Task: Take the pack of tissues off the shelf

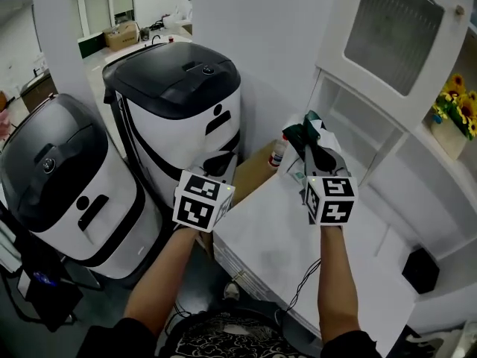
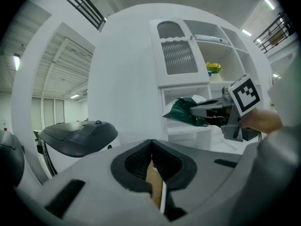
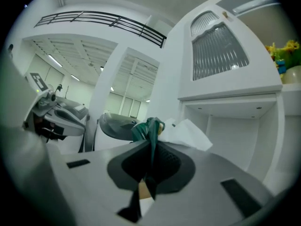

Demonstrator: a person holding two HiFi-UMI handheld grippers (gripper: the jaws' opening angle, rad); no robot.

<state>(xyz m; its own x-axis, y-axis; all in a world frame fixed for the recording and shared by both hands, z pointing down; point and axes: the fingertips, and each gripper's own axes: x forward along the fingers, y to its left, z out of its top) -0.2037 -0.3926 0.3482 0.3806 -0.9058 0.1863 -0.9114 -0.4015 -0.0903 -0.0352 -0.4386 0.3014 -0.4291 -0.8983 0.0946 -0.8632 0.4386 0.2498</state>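
- Well, pack of tissues (image 1: 300,135) half hidden behind the right claw (image 3: 150,145), clenched on its green wrapper.
- Left claw (image 2: 151,145) pinched together, empty; both forearms (image 1: 332,274) stretched forward.

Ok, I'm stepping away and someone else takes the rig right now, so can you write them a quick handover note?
Right hand-held gripper: shut on the green pack of tissues, which has a white tissue sticking out.
Left hand-held gripper: shut, empty, at the left edge of the white counter.
Pack: in the air close in front of the cabinet shelf; it looks lifted off it.
Done: grasp and lift.
Left: draw the pack clear of the cabinet, and probably set it down.
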